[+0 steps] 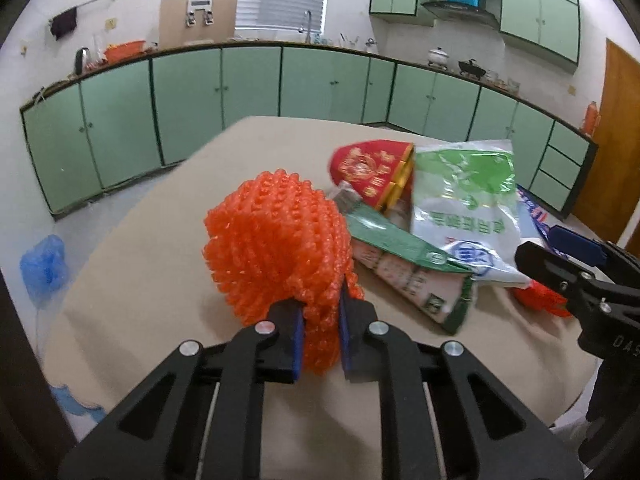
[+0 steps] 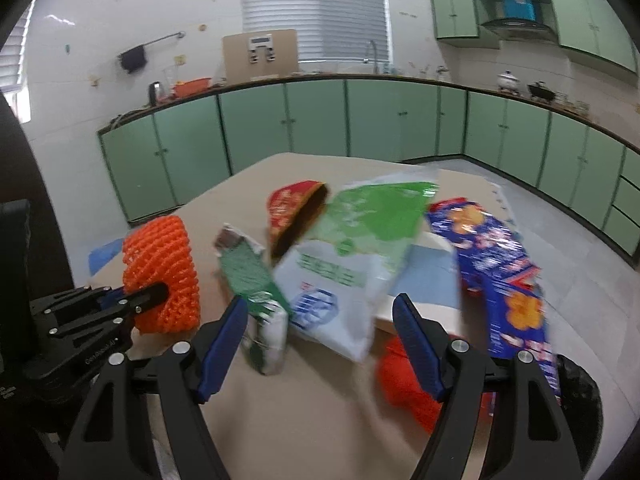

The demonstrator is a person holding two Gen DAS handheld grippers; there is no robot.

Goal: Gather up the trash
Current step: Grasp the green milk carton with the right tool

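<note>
Your beige counter [image 1: 168, 280] carries a loose heap: a red pouch [image 1: 370, 172], a green-and-white bag [image 1: 464, 204], a green carton [image 1: 404, 268], a blue wrapper [image 2: 500, 276] and orange foam netting [image 1: 276, 240] (a second piece [image 2: 408, 384] lies near the front edge).

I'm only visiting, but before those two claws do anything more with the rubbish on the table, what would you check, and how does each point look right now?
1. Left gripper clamped on the orange foam net: ok, pads squeeze its lower edge.
2. Net clear of the other rubbish: ok, it stands apart from the green carton.
3. Right gripper ready to grab: ok, jaws wide, nothing between the pads.
4. Right gripper's next target settled: cannot tell; the white and green bag and a second orange net both lie close.
5. Somewhere to drop the rubbish: cannot tell, no bin clearly seen.
</note>
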